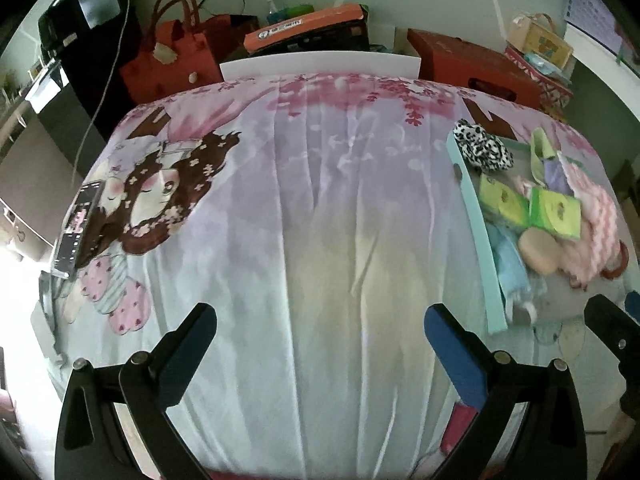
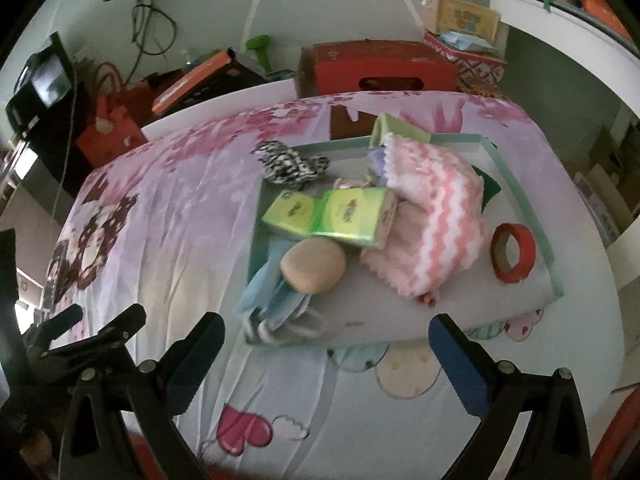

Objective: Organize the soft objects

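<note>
Lilac printed bedsheet (image 1: 320, 208) with pink blossoms and a brown-haired cartoon girl; shallow tray with mint-green rim (image 2: 520, 184) and pale grey floor. Contents: black-and-white leopard-spotted fabric piece (image 2: 290, 164), pink cloth with white zigzag stripes (image 2: 432, 224), lime-green tissue packets (image 2: 340, 212), tan rounded sponge (image 2: 314, 266), light-blue soft cloth (image 2: 266, 292), red tape roll (image 2: 514, 254). Both grippers black with blue finger pads (image 1: 456, 356).
</note>
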A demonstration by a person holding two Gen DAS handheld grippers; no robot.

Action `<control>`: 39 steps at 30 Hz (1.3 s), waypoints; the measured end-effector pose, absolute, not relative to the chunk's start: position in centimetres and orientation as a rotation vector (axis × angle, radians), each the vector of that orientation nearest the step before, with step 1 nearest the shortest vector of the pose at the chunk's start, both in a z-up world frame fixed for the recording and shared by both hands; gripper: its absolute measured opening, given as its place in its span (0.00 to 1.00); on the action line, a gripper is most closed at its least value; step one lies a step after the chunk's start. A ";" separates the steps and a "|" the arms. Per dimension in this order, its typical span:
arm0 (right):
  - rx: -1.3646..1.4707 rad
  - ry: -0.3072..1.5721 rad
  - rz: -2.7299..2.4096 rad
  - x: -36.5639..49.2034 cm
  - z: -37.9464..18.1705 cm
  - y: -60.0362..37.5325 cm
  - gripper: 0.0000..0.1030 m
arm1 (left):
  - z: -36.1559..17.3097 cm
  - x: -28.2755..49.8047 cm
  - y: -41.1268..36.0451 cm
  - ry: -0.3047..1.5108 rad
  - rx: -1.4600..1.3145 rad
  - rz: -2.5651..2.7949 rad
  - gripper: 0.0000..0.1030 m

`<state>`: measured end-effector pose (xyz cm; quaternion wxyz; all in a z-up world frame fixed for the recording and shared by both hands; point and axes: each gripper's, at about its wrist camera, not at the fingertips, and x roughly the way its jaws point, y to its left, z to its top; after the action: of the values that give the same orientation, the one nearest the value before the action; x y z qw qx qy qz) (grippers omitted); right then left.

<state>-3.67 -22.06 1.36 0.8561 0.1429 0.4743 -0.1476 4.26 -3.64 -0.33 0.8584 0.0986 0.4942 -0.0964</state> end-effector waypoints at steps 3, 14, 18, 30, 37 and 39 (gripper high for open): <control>0.276 0.990 -0.301 -4.5 1.7 -20.8 1.00 | -0.1 3.3 -3.1 1.024 0.227 -0.198 1.00; 0.243 0.987 -0.289 -6.6 1.4 -18.7 1.00 | -0.1 0.3 -1.3 1.005 0.250 -0.189 1.00; 0.249 1.010 -0.295 -7.3 0.6 -18.7 1.00 | -0.6 -0.4 -0.5 1.022 0.256 -0.172 1.00; 0.217 0.979 -0.313 -8.5 -1.2 -18.2 1.00 | -1.1 -1.0 -0.4 1.007 0.282 -0.165 1.00; 0.223 0.979 -0.290 -8.5 -1.6 -18.1 1.00 | -1.4 -0.8 -0.1 1.030 0.265 -0.163 1.00; 0.224 0.983 -0.295 -8.5 -1.8 -18.1 1.00 | -1.5 -0.8 -0.1 1.032 0.267 -0.160 1.00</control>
<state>-8.54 -18.06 -1.79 0.8653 0.1069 0.4691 -0.1407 -0.80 -0.08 -1.49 0.8583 0.1272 0.4913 -0.0763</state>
